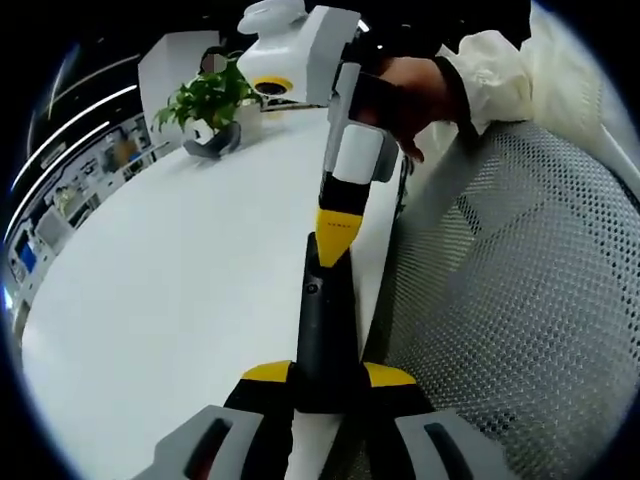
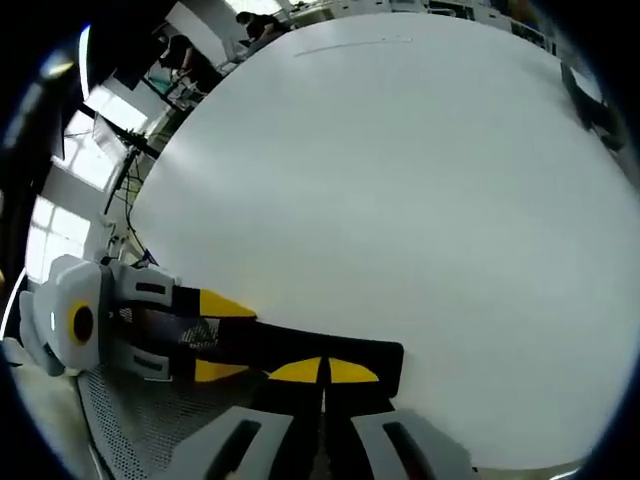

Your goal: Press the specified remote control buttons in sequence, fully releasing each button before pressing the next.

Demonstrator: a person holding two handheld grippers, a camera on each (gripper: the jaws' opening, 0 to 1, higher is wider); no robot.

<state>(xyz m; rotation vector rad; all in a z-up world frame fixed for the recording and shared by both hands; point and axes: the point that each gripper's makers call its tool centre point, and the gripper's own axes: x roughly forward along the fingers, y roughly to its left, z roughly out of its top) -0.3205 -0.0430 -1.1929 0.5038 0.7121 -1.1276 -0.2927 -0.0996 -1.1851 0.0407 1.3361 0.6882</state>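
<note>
A slim black remote [image 1: 325,330] juts over the edge of the white bench [image 1: 170,290], clamped at its near end by the left claw [image 1: 328,378]. The right claw [image 2: 322,372], tips pinched together, presses down on it, a hand [image 1: 405,95] gripping its handle.

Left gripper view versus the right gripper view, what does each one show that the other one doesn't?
Left gripper view: a potted plant at the table's far end, a person's hand on the right gripper, and a white mesh surface. Right gripper view: windows and a tripod beyond the table edge. Both: the white table, and the black remote clamped by the left gripper, with the right gripper's closed tips on it.
</note>
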